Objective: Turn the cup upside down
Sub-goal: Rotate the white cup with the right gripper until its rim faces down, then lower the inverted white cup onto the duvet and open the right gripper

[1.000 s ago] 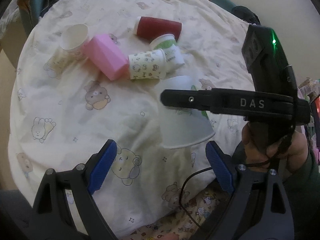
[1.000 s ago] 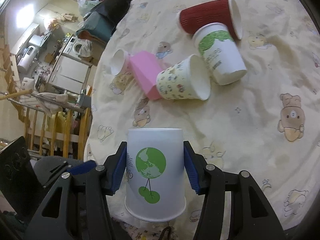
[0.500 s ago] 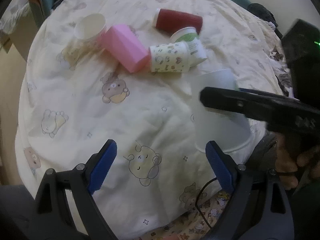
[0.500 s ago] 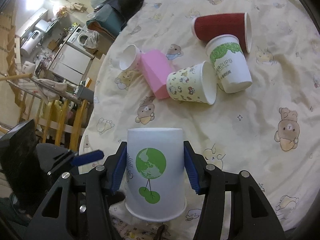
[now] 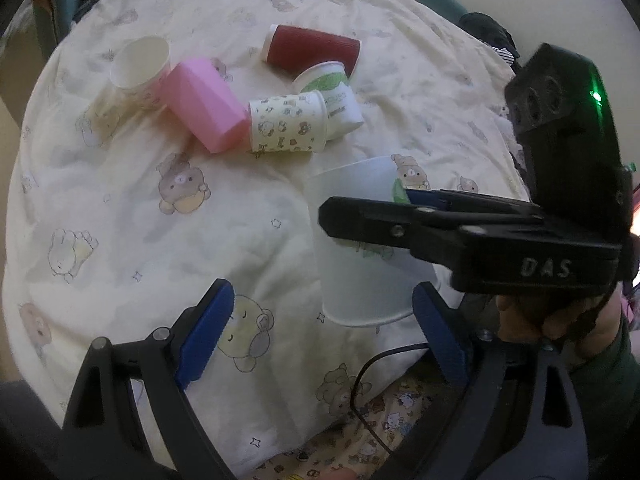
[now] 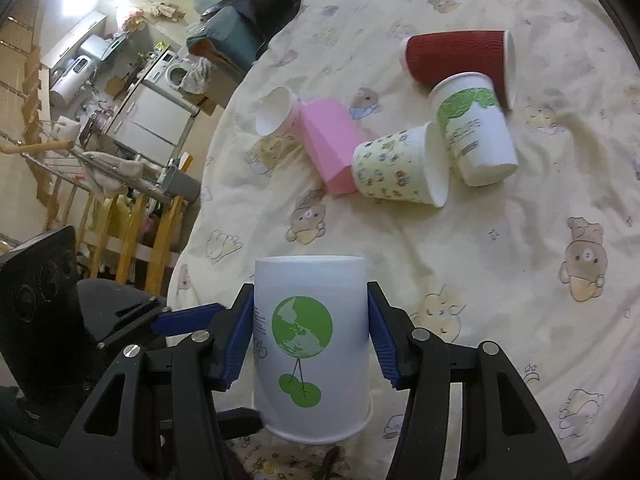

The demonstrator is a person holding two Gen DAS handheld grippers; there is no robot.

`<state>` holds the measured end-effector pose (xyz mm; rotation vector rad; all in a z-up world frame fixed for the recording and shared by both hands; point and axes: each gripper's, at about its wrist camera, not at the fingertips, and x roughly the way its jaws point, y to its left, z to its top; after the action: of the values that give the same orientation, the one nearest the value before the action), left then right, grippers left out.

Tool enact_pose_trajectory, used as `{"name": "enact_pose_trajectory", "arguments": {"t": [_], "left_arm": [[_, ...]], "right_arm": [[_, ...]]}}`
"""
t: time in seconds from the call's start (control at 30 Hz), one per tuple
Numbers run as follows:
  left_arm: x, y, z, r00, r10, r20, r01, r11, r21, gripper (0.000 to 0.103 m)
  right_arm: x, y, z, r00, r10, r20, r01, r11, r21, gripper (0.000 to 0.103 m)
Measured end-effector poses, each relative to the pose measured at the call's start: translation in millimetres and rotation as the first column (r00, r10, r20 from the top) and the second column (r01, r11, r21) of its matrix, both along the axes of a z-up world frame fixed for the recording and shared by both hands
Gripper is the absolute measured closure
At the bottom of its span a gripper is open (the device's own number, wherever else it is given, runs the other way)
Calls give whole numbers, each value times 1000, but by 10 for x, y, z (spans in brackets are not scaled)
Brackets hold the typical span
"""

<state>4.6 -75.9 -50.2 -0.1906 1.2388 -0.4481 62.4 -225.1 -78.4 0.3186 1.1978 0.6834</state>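
My right gripper (image 6: 310,340) is shut on a white paper cup with a green globe print (image 6: 310,344). The cup is held upside down, rim toward the bedding near the bed's front edge. In the left wrist view the same cup (image 5: 360,268) shows with the right gripper (image 5: 460,236) clamped across it. My left gripper (image 5: 320,336) is open and empty, just in front of and below the cup, its blue pads (image 5: 204,332) apart.
Several cups lie on their sides on the bear-print bedding (image 5: 120,220): a white cup (image 5: 138,66), a pink cup (image 5: 204,104), a patterned cup (image 5: 286,124), a green-print cup (image 5: 334,98), a dark red cup (image 5: 312,52). Furniture and a wooden railing (image 6: 120,208) stand left of the bed.
The right gripper keeps its hold on the globe cup. The left gripper has shifted slightly; the cup sits closer between its fingers in view.
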Motion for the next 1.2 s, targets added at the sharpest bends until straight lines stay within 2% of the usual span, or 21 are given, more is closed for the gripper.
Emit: {"name": "enact_pose_trajectory", "arguments": {"t": [0.33, 0.5, 0.7, 0.83, 0.97, 1.13, 1.2], "left_arm": [[-14, -20, -72, 1000, -9, 5, 8, 995, 96, 13], [8, 3, -94, 1000, 4, -1, -4, 994, 111, 13], [40, 89, -118, 999, 42, -5, -41, 990, 138, 13], [10, 231, -52, 997, 78, 23, -81, 980, 180, 15], [42, 514, 20, 980, 189, 55, -197, 952, 232, 15], [1, 827, 44, 944, 311, 108, -329, 895, 302, 15], [-8, 883, 39, 937, 330, 112, -349, 884, 311, 14]], "right_arm": [[-96, -7, 184, 997, 28, 78, -22, 996, -82, 47], [-158, -30, 285, 994, 52, 99, -40, 992, -117, 47], [-222, -31, 381, 990, 80, 120, -61, 987, -151, 47], [-219, 20, 416, 988, 77, 135, -54, 984, -169, 47], [-103, 185, 425, 974, 110, 197, -52, 959, -278, 47], [155, 451, 216, 970, 183, 157, -116, 925, -362, 47], [208, 577, 107, 965, 227, 132, -159, 905, -394, 47]]}}
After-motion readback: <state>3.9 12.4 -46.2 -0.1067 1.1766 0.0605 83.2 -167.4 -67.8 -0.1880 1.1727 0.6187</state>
